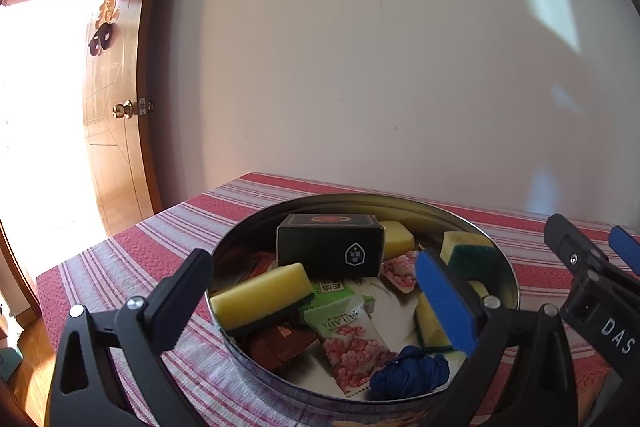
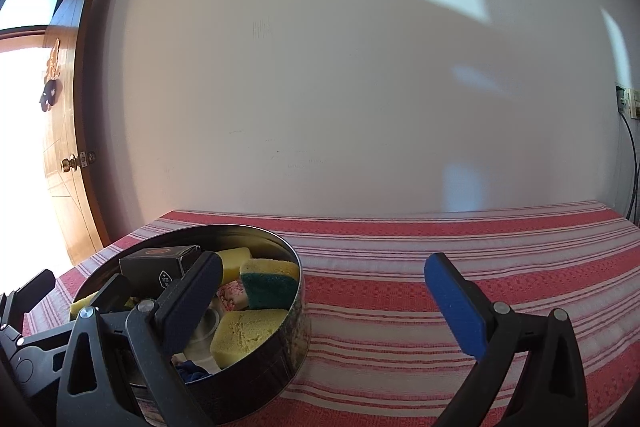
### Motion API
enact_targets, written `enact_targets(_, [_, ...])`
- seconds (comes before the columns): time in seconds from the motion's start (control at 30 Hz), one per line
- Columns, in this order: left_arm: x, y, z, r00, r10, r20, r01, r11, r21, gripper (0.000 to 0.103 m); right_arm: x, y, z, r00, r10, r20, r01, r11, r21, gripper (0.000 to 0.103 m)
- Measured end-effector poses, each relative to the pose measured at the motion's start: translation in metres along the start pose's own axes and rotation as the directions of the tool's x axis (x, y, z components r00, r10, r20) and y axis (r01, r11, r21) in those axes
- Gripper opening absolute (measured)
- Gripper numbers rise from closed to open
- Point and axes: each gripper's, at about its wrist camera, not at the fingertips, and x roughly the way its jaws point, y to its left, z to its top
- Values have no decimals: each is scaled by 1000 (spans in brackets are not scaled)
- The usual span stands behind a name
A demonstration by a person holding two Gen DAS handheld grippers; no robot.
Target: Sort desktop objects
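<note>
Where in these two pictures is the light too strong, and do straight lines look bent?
Left wrist view: the open doorway is blown out white, and the brown wooden door bows. Right wrist view: pale sun patches lie on the white wall, and the red striped tablecloth curves.

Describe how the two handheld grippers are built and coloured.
Left gripper and right gripper look alike: black plastic frames with triangular cut-outs and silver screws, each carrying one black finger and one blue-padded finger. The right gripper's body bears white lettering "DAS". No cables or sleeves show.
</note>
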Motion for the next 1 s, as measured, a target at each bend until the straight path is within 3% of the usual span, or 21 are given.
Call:
enact_targets(0.47, [-4,0,-1,1000,30,-4,-30,1000,-4,103,-14,13,-7,998,-28,49,32,995,-92,102])
enact_targets(0.77, [-10,-3,-2,1000,18,-1,-18,1000,0,103,-28,6,-8,997,-22,70,26,998,-55,102])
enact_targets(1.0, [-18,1,-5,1000,-28,5,28,1000,-11,103,-40,-12,-10,996,-26,84,23,999,41,102])
